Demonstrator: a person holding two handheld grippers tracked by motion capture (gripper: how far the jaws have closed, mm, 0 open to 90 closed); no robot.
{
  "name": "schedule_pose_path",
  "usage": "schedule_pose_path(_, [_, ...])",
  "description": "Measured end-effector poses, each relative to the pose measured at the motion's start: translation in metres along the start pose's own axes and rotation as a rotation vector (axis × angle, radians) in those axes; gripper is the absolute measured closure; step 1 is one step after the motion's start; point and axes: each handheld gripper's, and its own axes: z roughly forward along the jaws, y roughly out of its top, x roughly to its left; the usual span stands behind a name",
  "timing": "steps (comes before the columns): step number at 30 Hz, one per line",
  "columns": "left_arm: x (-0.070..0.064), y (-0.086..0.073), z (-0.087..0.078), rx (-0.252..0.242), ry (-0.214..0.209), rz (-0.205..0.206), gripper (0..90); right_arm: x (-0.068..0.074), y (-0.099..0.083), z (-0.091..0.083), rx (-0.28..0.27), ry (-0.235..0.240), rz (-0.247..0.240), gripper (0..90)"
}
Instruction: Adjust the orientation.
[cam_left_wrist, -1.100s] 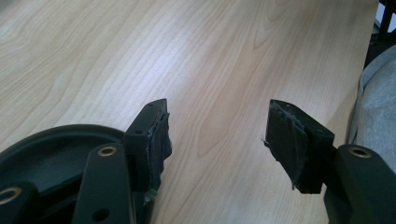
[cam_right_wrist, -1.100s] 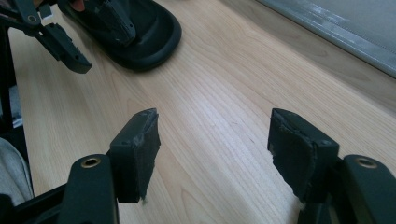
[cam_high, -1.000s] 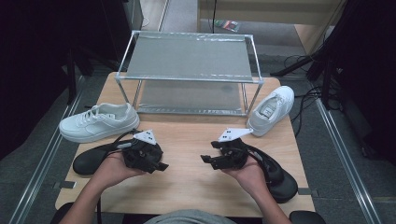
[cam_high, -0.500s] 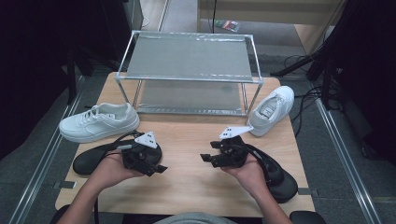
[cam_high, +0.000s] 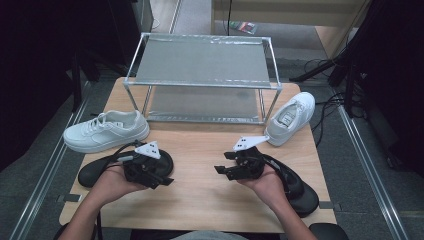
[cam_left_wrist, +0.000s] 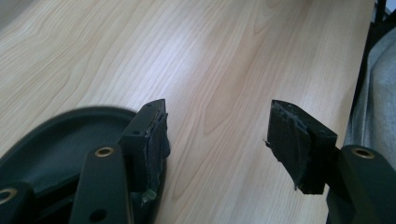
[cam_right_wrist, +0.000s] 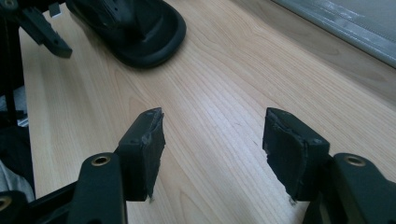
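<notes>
Two black shoes on the wooden table, both in the near half. The left black shoe (cam_high: 94, 172) lies flat on its sole at the near left, lengthwise across the table with its rounded end (cam_right_wrist: 140, 32) pointing toward the middle. It's smooth, matte and low-sided, with a thick rim; the left gripper view catches that curved black edge (cam_left_wrist: 51, 140) against the pale wood. Its middle is partly hidden in the high view. The right black shoe (cam_high: 301, 193) sits at the near right, angled, one end toward the table's near right corner. It's the same dark, smooth make, sole down, partly covered. The pair are well apart, with bare wood between them.
</notes>
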Motion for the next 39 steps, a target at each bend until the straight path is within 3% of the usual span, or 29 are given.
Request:
schedule_pose_path(2, [0.001,-0.003,-0.002,-0.002,0.002,-0.015,38.9,-0.001,0.0,-0.001,-0.01,0.005,0.002,40.9])
schedule_pose_path(5, [0.003,-0.015,-0.015,-0.032,-0.022,-0.074,37.7,-0.002,0.0,-0.005,-0.035,0.005,0.011,41.2])
schedule_pose_path(6, [0.003,-0.015,-0.015,-0.032,-0.022,-0.074,37.7,-0.002,0.0,-0.005,-0.035,0.005,0.011,41.2])
schedule_pose_path(10, [0.007,-0.028,-0.025,-0.029,0.025,-0.104,38.7,-0.001,0.0,-0.006,-0.04,0.012,0.012,41.2])
schedule_pose_path(16, [0.009,-0.036,-0.031,-0.017,0.048,-0.097,39.5,0.003,-0.001,-0.005,-0.012,-0.009,-0.028,41.8])
schedule_pose_path(20, [0.011,-0.04,-0.032,-0.009,0.064,-0.094,40.2,0.003,-0.002,-0.005,-0.007,-0.009,-0.028,42.4])
schedule_pose_path(29, [0.024,-0.061,-0.045,-0.036,0.108,-0.146,43.2,0.002,-0.003,-0.004,0.004,-0.007,-0.029,42.3])
schedule_pose_path(33, [0.03,-0.068,-0.042,-0.005,0.126,-0.147,46.2,0.003,-0.003,-0.003,0.009,-0.006,-0.034,42.3])
schedule_pose_path(39, [0.037,-0.076,-0.032,0.02,0.104,-0.126,53.4,0.003,-0.003,-0.001,0.016,-0.011,-0.038,42.4])
